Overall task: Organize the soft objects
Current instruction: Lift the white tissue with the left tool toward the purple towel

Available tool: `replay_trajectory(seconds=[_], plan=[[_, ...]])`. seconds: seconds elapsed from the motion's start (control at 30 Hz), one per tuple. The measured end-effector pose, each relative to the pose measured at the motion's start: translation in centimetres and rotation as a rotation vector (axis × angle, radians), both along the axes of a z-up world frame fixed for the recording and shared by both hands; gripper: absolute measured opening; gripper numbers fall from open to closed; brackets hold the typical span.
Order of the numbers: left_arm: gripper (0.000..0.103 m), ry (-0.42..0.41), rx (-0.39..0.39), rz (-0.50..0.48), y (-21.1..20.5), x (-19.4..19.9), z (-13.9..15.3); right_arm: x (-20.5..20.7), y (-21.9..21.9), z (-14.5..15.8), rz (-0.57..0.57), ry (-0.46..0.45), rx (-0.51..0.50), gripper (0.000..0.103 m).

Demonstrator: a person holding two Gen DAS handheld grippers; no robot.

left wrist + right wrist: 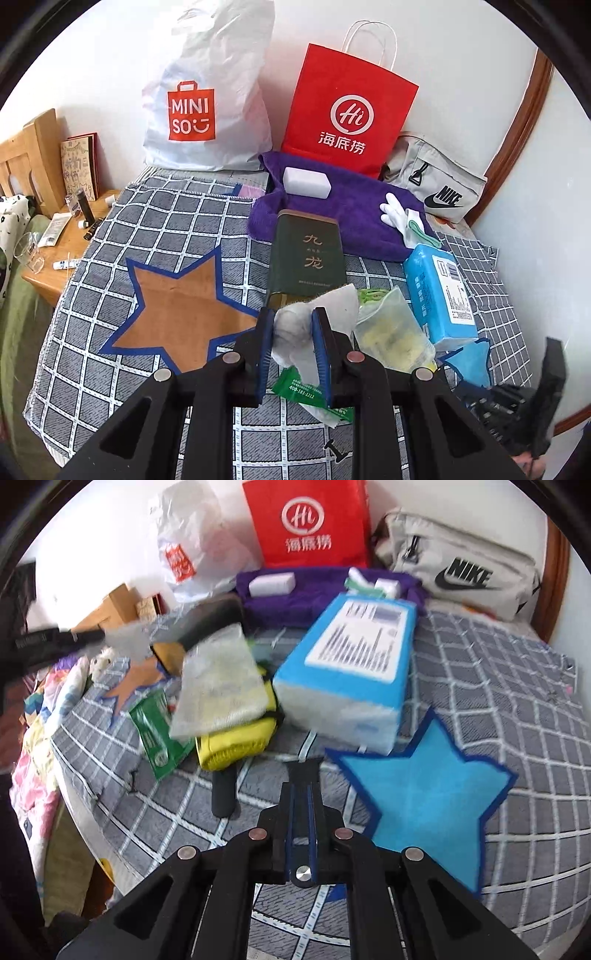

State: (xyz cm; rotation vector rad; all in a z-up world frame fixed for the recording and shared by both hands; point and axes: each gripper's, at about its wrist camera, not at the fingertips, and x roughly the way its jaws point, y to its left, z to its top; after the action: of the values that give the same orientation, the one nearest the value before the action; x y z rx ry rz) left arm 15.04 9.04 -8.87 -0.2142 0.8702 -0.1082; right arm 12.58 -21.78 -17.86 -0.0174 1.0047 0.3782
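My left gripper (291, 317) is shut on a crumpled white wipe (338, 304), held above the checked bedspread (92, 332). Just under it lie a green wipe packet (301, 393) and a clear zip bag (391, 328) with yellow contents. An orange star patch (173, 306) lies to its left. In the right wrist view my right gripper (303, 775) is shut with nothing between its fingers, beside a blue star patch (424, 805). A blue tissue pack (347, 672) and a yellow pouch (236, 749) lie beyond it.
A dark green tin (306, 258) and a purple towel (343, 218) carrying a white block (306, 182) and a white glove (393, 210) lie farther back. Along the wall stand a white plastic bag (203, 110), a red paper bag (351, 110) and a grey Nike bag (439, 184). A cluttered nightstand (55, 258) is left.
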Motion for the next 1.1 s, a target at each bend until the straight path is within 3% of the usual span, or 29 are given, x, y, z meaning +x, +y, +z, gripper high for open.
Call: replay_trajectory(seconds=[0.13, 0.2, 0.27, 0.37, 0.43, 0.53, 0.77, 0.9, 1.1], plan=[[0.021, -0.002, -0.005, -0.011, -0.4, 0.2, 0.3, 0.0, 0.6, -1.5, -0.003, 0.004, -0.006, 0.022], [0.021, -0.004, -0.005, -0.018, -0.7, 0.4, 0.4, -0.1, 0.9, -1.6, 0.012, -0.006, 0.01, 0.039], [0.021, -0.004, -0.009, -0.022, -0.9, 0.7, 0.4, -0.2, 1.5, -1.7, 0.021, -0.036, -0.011, 0.044], [0.021, -0.003, -0.008, -0.034, -1.3, 1.0, 0.5, 0.1, 2.0, -1.9, -0.002, -0.063, -0.087, 0.036], [0.021, -0.003, -0.004, -0.041, -1.5, 1.0, 0.6, 0.4, 1.7, -1.7, -0.012, -0.055, -0.067, 0.036], [0.021, -0.005, -0.007, -0.048, -1.6, 1.2, 0.6, 0.6, 1.2, -1.8, -0.013, -0.056, -0.076, 0.026], [0.021, -0.007, -0.039, -0.051, -1.7, 2.0, 0.6, 1.2, 1.4, -1.8, 0.021, -0.068, -0.095, 0.021], [0.021, -0.015, -0.04, -0.056, -1.8, 2.9, 1.1, 1.0, 0.1, 0.3, -0.014, -0.065, 0.0, 0.02], [0.021, -0.011, -0.035, -0.042, -1.8, 4.4, 1.2, 0.0, -0.5, 4.8, 0.006, -0.142, 0.031, 0.02]])
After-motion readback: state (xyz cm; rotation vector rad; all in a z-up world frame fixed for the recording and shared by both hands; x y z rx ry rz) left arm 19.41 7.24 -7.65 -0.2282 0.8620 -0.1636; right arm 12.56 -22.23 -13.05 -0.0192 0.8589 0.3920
